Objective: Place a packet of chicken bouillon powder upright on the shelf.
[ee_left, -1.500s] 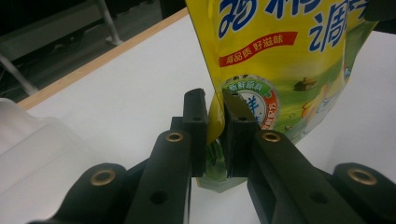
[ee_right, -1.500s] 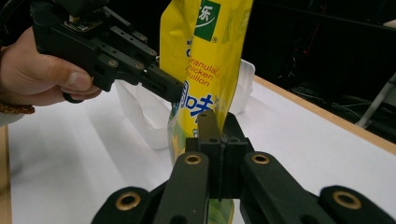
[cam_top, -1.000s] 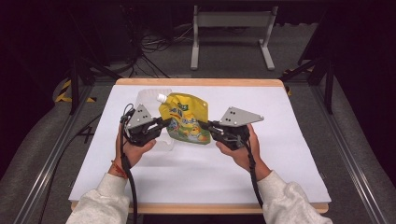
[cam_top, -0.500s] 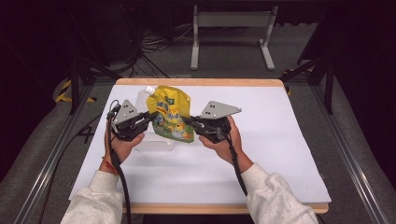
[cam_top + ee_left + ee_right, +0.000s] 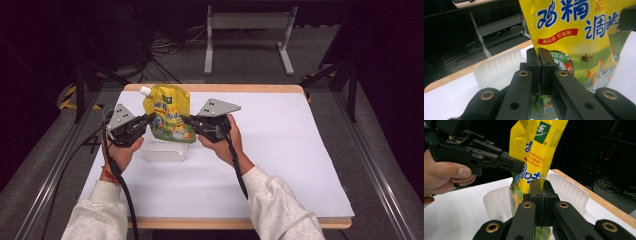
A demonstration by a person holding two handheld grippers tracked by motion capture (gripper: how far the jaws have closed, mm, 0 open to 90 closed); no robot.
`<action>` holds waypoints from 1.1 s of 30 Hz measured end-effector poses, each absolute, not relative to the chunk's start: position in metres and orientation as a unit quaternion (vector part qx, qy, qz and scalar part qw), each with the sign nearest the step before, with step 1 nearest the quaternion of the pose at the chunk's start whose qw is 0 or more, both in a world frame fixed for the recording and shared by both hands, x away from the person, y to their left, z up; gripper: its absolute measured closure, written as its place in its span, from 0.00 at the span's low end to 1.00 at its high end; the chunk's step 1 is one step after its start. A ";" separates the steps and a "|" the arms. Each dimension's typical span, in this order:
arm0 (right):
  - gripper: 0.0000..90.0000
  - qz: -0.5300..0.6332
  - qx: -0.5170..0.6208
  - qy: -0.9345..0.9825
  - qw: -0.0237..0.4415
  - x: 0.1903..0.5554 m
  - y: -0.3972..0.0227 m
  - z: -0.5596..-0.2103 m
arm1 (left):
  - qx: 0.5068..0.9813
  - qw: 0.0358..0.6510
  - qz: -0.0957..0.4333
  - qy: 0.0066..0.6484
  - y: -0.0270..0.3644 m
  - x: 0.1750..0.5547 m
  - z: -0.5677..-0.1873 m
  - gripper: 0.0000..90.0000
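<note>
One glossy yellow pouch (image 5: 169, 116) with a white spout at its top corner stands upright over one clear, ribbed plastic tub (image 5: 164, 151) on the bench (image 5: 280, 150), whose wooden top is covered with a white sheet. Two black grippers hold it from opposite sides: the left gripper (image 5: 148, 119) has just been closing its jaws and now pinches the pouch's left edge, while the right gripper (image 5: 186, 120) has its jaws pressed together on the right edge. A grey three-cornered plate tops each gripper.
</note>
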State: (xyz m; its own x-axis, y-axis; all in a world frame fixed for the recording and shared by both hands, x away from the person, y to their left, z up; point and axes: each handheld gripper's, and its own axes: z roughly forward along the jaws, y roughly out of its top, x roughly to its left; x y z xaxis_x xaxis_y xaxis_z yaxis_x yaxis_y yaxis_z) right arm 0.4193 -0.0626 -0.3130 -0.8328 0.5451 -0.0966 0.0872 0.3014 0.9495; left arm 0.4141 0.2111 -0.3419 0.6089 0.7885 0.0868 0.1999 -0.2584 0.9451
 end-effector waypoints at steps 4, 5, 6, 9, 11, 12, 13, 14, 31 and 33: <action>1.00 0.555 0.203 0.781 0.204 0.426 -0.055 -0.316 | 0.732 0.513 0.289 0.344 0.218 0.418 -0.346 0.98; 1.00 0.554 0.201 0.781 0.205 0.427 -0.053 -0.316 | 0.732 0.512 0.289 0.344 0.219 0.419 -0.346 0.98; 1.00 0.556 0.201 0.780 0.205 0.427 -0.051 -0.317 | 0.730 0.512 0.292 0.346 0.220 0.419 -0.346 0.98; 1.00 0.557 0.200 0.780 0.203 0.429 -0.048 -0.317 | 0.728 0.512 0.294 0.348 0.222 0.420 -0.346 0.98; 1.00 0.557 0.202 0.780 0.201 0.431 -0.047 -0.318 | 0.729 0.511 0.293 0.350 0.223 0.421 -0.347 0.98; 1.00 0.557 0.201 0.781 0.200 0.432 -0.046 -0.319 | 0.728 0.511 0.292 0.352 0.225 0.422 -0.348 0.98; 1.00 0.556 0.201 0.781 0.200 0.433 -0.045 -0.321 | 0.726 0.513 0.289 0.354 0.226 0.422 -0.349 0.98; 1.00 0.557 0.201 0.781 0.198 0.434 -0.044 -0.322 | 0.727 0.511 0.289 0.355 0.226 0.422 -0.349 0.98; 1.00 0.556 0.200 0.782 0.199 0.446 -0.034 -0.337 | 0.724 0.512 0.288 0.362 0.234 0.432 -0.363 0.98; 1.00 0.553 0.200 0.782 0.206 0.447 -0.033 -0.337 | 0.723 0.514 0.286 0.363 0.235 0.433 -0.364 0.98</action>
State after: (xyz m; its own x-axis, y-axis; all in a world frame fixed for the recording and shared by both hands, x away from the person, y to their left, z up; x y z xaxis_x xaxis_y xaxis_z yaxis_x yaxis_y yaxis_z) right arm 0.4465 -0.0331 -0.3373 -0.8355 0.5403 -0.1007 0.0858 0.3091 0.9471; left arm 0.4328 0.2351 -0.3638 0.5737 0.8181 0.0401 0.2310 -0.2086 0.9503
